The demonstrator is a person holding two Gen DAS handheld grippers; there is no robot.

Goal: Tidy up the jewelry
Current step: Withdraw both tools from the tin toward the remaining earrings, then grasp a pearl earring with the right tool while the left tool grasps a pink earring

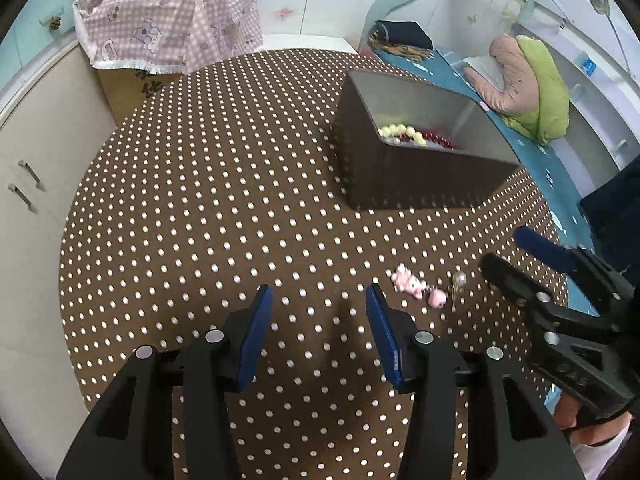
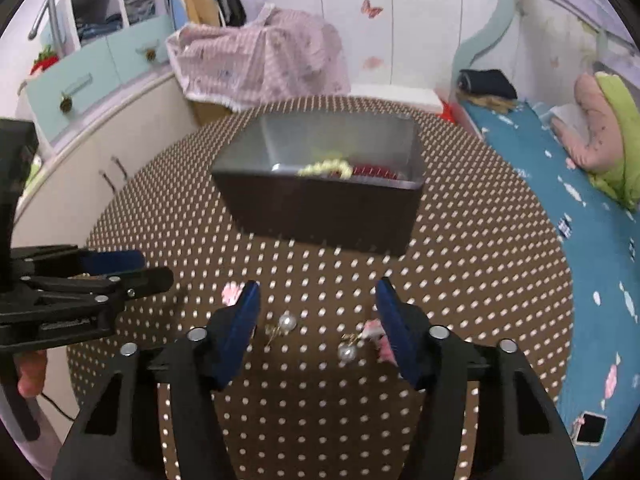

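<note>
A dark brown box (image 1: pixel 420 176) (image 2: pixel 320 216) stands on the dotted brown tablecloth (image 1: pixel 200 200) and holds cream beads (image 1: pixel 402 132) (image 2: pixel 326 168) and red beads (image 1: pixel 436 136). Pink charms (image 1: pixel 408 282) and a pearl earring (image 1: pixel 459 280) lie on the cloth, to the right of my open, empty left gripper (image 1: pixel 320 288). My right gripper (image 2: pixel 318 282) hangs open above two pearl earrings (image 2: pixel 287 322) (image 2: pixel 346 353), which lie loose between its fingers without touching the pads. A pink piece (image 2: pixel 376 330) lies against its right finger. Each gripper shows in the other's view (image 1: pixel 504 248) (image 2: pixel 154 268).
A bed with a blue sheet (image 2: pixel 540 184) runs along the right, with a pink and green pillow (image 1: pixel 528 84) and a phone (image 2: pixel 591 428) on it. A white cabinet (image 1: pixel 36 168) stands left. A pink checked cloth (image 1: pixel 168 24) covers a carton behind the table.
</note>
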